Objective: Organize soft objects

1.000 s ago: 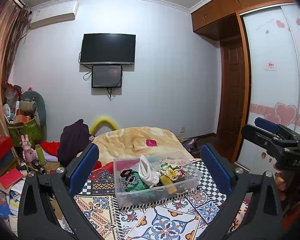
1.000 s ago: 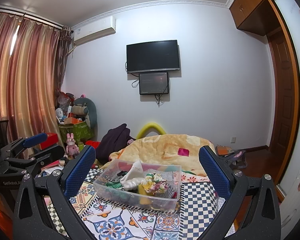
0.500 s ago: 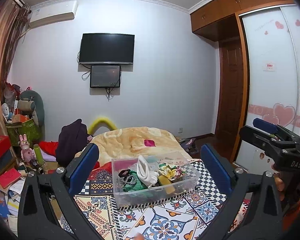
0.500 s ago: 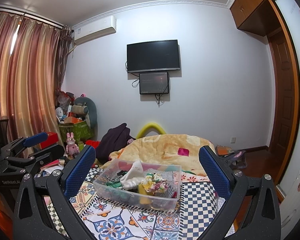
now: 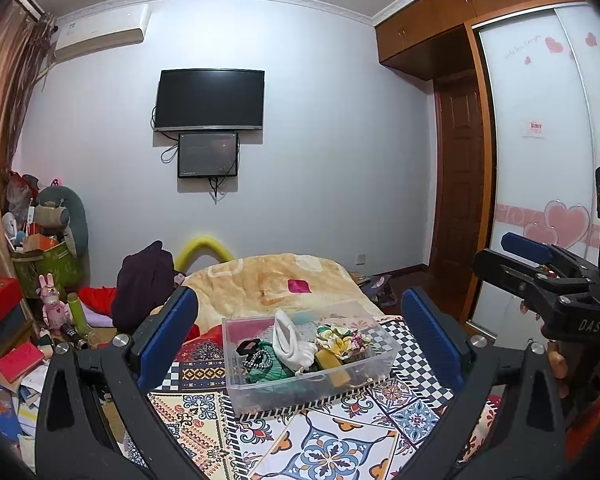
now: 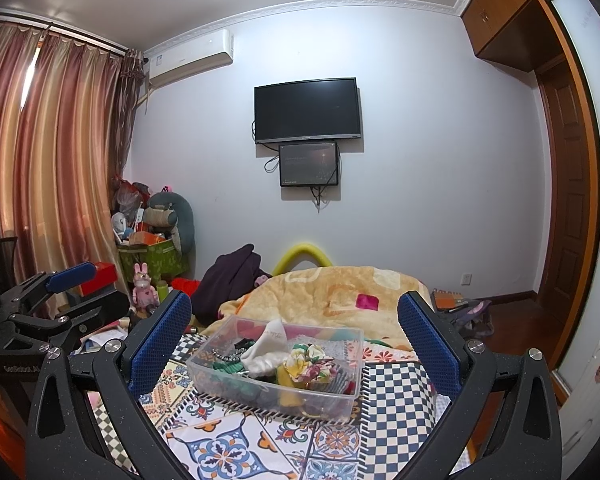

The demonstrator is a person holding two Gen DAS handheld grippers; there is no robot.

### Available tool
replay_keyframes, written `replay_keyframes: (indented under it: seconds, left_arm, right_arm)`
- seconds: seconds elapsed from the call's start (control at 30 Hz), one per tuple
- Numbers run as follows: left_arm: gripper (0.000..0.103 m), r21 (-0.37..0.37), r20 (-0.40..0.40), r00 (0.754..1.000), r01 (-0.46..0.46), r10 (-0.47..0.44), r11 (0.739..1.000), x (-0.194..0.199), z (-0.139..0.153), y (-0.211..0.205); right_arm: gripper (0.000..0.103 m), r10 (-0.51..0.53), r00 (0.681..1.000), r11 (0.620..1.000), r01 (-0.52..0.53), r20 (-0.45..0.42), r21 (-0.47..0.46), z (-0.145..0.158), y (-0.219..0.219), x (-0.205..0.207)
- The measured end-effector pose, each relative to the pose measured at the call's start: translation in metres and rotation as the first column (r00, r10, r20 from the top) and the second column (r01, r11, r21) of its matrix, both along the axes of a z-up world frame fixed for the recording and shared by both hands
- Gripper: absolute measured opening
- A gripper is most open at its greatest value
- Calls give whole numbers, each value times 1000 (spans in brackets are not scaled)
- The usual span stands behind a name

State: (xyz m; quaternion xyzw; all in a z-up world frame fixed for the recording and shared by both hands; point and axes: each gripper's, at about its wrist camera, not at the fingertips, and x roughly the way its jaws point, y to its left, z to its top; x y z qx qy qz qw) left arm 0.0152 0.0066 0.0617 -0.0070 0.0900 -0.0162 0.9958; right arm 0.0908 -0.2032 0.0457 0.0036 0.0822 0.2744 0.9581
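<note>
Both grippers hovering, left [image 5: 300, 336] and right [image 6: 294, 336] fingers wide apart, clear bin [image 5: 312, 388] of soft things mid-bed [image 5: 284, 284]

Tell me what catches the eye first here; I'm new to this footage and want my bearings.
A clear plastic box sits on a patterned cloth straight ahead, heaped with soft things: a white sock, a flowery scrunchie and green fabric. The left claw and right claw both frame it, jaws wide and empty. Behind, a black TV hangs on the wall above the bed's yellow blanket.
</note>
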Motion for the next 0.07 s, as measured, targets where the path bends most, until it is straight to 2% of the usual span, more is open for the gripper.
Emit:
replay_keyframes:
  seconds: [0.07]
  left_arm:
    - [103, 0, -1, 1000, 0, 0, 1000, 0, 0, 0]
  right_arm:
    - [103, -2, 1000, 1000, 2, 0, -1, 0, 0, 0]
